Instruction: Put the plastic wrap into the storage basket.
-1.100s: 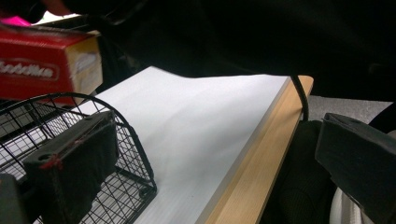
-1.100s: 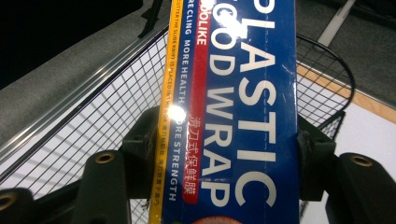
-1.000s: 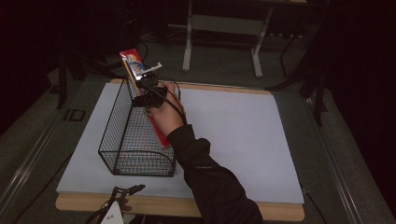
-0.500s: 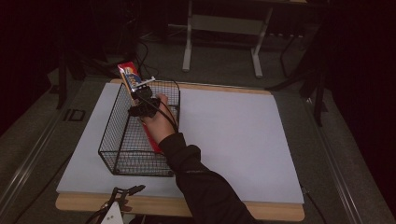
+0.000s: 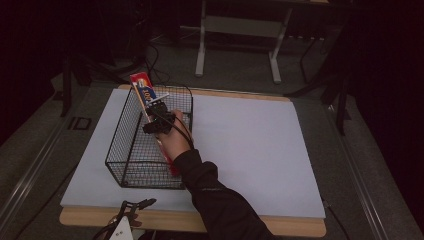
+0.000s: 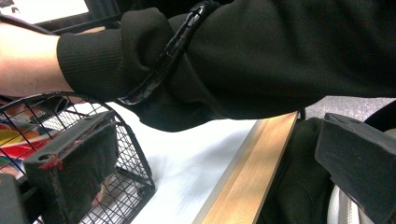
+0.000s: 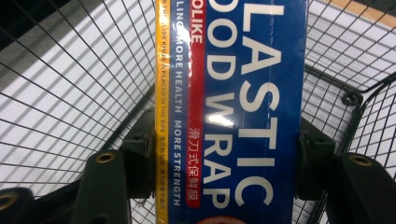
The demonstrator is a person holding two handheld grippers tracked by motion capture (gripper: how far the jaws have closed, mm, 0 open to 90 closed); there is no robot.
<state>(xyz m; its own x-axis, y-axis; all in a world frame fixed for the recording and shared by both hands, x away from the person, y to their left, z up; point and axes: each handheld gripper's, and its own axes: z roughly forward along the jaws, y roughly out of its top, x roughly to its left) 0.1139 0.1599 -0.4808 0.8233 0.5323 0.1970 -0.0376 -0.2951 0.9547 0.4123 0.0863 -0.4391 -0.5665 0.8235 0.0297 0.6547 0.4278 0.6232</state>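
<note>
Right gripper (image 7: pixel 224 186) clamped across long blue-red-yellow plastic wrap box (image 7: pixel 233 107), jaws on its two sides, box slanted lengthwise into black wire mesh basket (image 5: pixel 150 140) on white table sheet (image 5: pixel 250 150), likely angled to clear the rim; left gripper (image 6: pixel 205 172) gaping, empty, idle at wooden table edge (image 6: pixel 247 172)

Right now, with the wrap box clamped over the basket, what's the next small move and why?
Probably lower it further: the right claw is shut on the plastic wrap box, whose top end tilts above the wire basket rim. Releasing now would likely let it tip.
</note>
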